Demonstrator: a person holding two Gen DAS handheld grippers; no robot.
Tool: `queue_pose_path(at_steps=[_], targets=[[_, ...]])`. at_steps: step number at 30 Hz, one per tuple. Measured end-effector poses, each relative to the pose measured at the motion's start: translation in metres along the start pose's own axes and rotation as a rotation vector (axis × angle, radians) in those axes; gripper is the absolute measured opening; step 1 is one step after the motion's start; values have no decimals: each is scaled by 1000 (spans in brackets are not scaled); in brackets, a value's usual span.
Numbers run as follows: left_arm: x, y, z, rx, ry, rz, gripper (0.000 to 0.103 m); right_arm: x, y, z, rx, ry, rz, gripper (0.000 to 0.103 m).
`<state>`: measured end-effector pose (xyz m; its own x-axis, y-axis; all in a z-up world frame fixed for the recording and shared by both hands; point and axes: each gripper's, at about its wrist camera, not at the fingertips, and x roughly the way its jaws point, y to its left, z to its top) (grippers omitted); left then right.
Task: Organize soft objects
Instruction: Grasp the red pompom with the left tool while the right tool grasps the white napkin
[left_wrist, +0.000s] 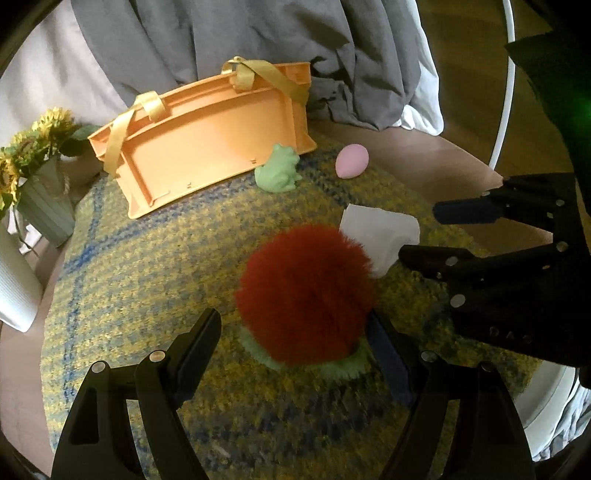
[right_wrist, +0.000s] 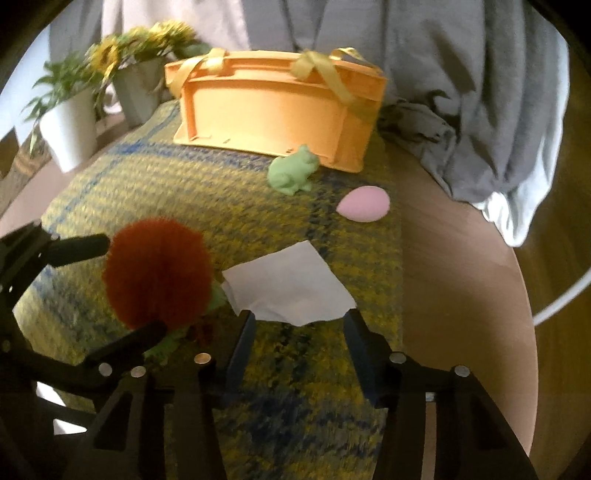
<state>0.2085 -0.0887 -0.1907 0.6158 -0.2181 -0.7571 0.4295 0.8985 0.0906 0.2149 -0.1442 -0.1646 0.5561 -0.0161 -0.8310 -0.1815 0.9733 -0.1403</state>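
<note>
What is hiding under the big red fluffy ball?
A fuzzy light green piece sticks out from under the red fluffy ball, and both sit on the yellow and blue mat. The ball covers most of the green piece, so its whole shape cannot be seen.

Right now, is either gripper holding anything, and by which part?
Nothing held. The left gripper straddles the red pompom without pinching; the right gripper is open at the white cloth's near edge.

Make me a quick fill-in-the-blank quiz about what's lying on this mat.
1. The fluffy ball is ____ in colour.
2. The green frog sits right in front of the orange ____.
3. The egg shape beside the frog is ____.
4. The right gripper reaches for the white ____.

Missing words: red; basket; pink; cloth
</note>
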Motion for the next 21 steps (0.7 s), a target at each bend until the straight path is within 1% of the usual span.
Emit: queue_pose_path(at_steps=[1, 3, 5, 7, 8, 9, 10, 12, 13, 14, 15, 16, 19, 21], targets=[[2, 0, 0, 1, 1, -2, 80, 3, 2, 0, -16, 1, 6, 46], [6, 0, 0, 1, -1, -9, 80, 7, 3, 0, -39, 0, 14, 40], [10, 0, -1, 2, 4, -14, 80, 11, 6, 0, -68, -4, 31, 37], [15, 0, -1, -2, 11, -22, 79, 14, 10, -1, -90, -5, 35, 36], [18, 1, 0, -4, 14, -27, 78, 16, 11, -1, -97, -4, 40, 32], [20, 1, 0, -8, 17, -31, 76, 18, 11, -1, -100, -2, 45, 27], [22, 1, 1, -10, 21, -33, 73, 21, 11, -1, -103, 4, 52, 25], [25, 2, 1, -15, 26, -41, 68, 24, 11, -2, -102, 15, 57, 16], [26, 2, 2, -17, 29, -47, 61, 25, 11, -2, -98, 18, 61, 15], [27, 2, 2, -19, 30, -57, 58, 26, 10, -3, -93, 19, 64, 12], [27, 2, 3, -22, 30, -70, 51, 25, 9, -4, -83, 18, 66, 7], [27, 1, 3, -25, 31, -78, 46, 24, 7, -4, -69, 15, 71, 7], [25, 1, 4, -27, 24, -82, 38, 18, 3, -2, -23, -1, 77, 5], [23, 3, 6, -39, 18, -86, 36, 15, 0, -1, 8, -12, 76, 5]])
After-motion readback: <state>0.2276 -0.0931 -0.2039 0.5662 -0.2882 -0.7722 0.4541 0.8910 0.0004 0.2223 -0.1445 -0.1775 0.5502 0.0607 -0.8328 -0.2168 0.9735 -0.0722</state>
